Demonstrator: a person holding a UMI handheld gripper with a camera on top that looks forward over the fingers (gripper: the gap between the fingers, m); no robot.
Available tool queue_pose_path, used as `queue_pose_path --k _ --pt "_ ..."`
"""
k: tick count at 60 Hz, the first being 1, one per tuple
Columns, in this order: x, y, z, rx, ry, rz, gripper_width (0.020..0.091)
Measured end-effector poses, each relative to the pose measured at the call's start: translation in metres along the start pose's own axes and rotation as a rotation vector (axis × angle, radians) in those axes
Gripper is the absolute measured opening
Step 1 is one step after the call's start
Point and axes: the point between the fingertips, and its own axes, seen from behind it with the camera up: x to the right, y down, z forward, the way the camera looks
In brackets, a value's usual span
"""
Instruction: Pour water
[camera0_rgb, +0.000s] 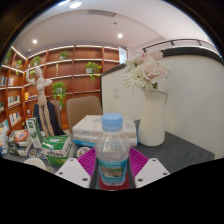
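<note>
Closest in, the gripper has its two white fingers set apart about the width of a bottle, their magenta pads facing inward. Between them stands a small clear plastic water bottle with a pale blue cap and a blue-and-red label. The pads sit close against its sides, but whether both are truly pressing on it I cannot tell; the bottle's base is hidden low between the fingers, so I cannot tell either whether it rests on the dark grey tabletop.

Just beyond the bottle, straight ahead of the fingers, lies a flat white rectangular box with blue print along its side. To the left of the fingers, near that box, sits a green and white packet, and further left a clutter of small packages too small to make out.

Ahead and to the right of the fingers stands a tall white ceramic vase, upright on the table, holding pale pink and white flowers. Behind it runs a white partition wall.

Behind the box is the back of a brown chair. Farthest off, a wall of reddish-brown wooden shelving carries trailing green plants and books, under a white ceiling with round lights.
</note>
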Motion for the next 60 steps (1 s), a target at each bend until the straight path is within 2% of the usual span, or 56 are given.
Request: queue_pose_path --k 3,8,13,16,38,50,60 --pt "-0.003 0.005 -0.001 -0.023 -0.013 0.01 0.0485" --pt "-0.004 0.014 -0.006 -0.054 -0.022 0.014 0.0677" --pt "-0.004 0.015 -0.02 -0.054 -0.028 0.01 0.0812" --pt "-0.007 0.015 -0.033 -0.041 -0.037 0.013 0.0864" --pt "-0.039 0.037 -0.167 -0.085 -0.156 -0.107 0.0857" --pt "-0.064 0.023 -0.224 -0.048 -0.225 -0.098 0.0856" --pt "-0.089 0.003 -0.256 0.012 -0.281 -0.081 0.0855"
